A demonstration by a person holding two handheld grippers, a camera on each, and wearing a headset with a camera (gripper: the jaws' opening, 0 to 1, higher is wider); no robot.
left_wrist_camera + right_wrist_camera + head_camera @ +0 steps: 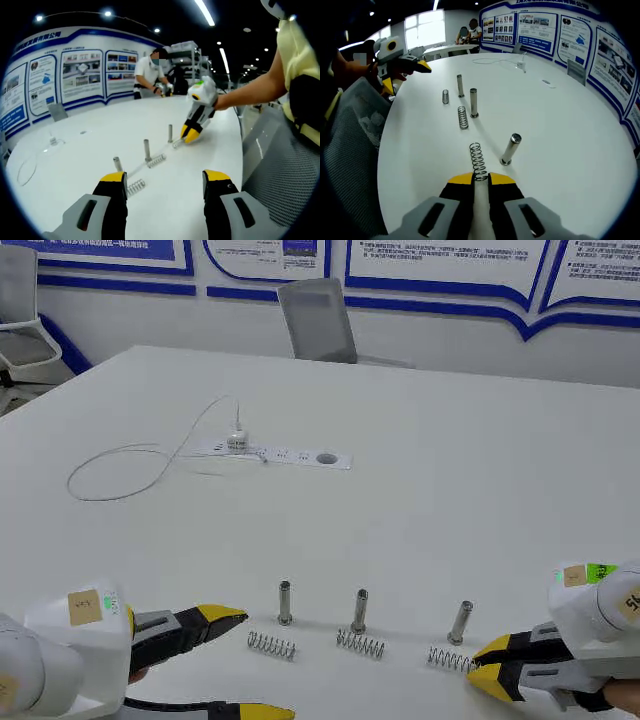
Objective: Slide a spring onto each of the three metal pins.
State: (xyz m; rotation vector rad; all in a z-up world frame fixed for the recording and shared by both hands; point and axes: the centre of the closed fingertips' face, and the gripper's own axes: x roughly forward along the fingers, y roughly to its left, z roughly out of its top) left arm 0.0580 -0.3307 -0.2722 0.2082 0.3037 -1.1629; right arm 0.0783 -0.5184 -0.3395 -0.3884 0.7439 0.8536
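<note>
Metal pins stand upright in a row on the white table (pixel 420 460) — left pin (pixel 285 602), middle pin (pixel 360 610), right pin (pixel 461 622) — and all three are bare, so by my reading no part of the job is done yet. Each has its spring lying flat on the tabletop just in front of it: the left spring (pixel 272 645), the middle spring (pixel 361 644) and the right spring (pixel 450 658). The right gripper (pixel 480 179) is down at the right spring, its yellow-tipped jaws set close about the spring's near end; whether they actually pinch it I cannot tell. The left gripper (pixel 165 176) hovers near the left spring with its jaws spread wide and nothing between them. Three springs are left to thread, the right one likely first.
</note>
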